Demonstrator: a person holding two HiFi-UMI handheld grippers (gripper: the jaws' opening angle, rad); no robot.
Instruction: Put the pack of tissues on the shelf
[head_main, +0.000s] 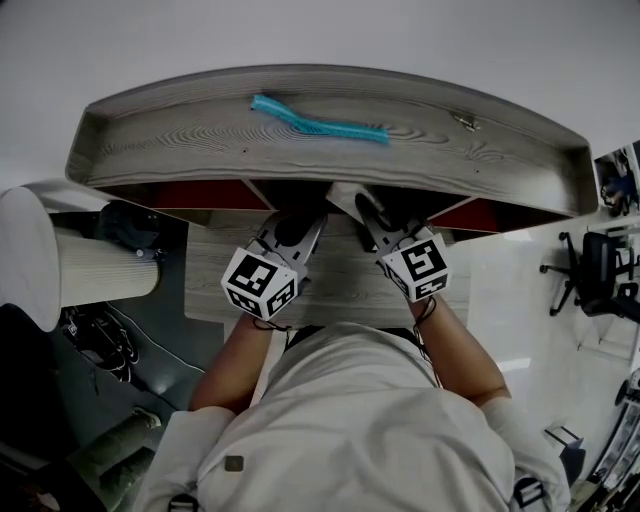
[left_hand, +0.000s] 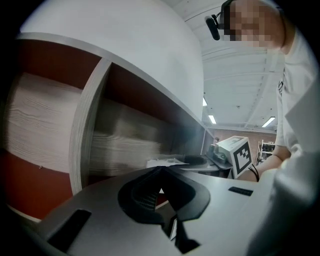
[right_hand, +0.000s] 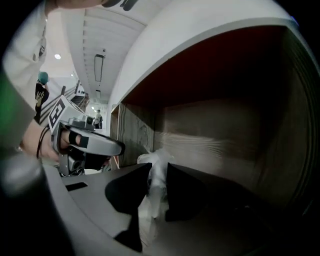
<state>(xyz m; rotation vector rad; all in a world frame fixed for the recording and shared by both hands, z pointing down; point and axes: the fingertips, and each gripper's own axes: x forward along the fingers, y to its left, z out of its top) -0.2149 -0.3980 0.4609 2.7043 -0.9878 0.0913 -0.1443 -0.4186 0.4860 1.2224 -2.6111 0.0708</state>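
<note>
so the pack of tissues (right_hand: 155, 185) is a soft, crinkly white packet, standing on edge and pinched in the right tongs (right_hand: 159, 166), just inside a red-roofed compartment of the grey wood-grain shelf (right_hand: 220, 145)

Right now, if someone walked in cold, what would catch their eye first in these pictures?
Probably the turquoise coil lying on the grey wood top of the shelf, bright against everything else. Below that top both grippers reach into the shelf's openings: the right gripper pinches a white pack of tissues in its fingers, while the left gripper has its fingers together with nothing between them.
</note>
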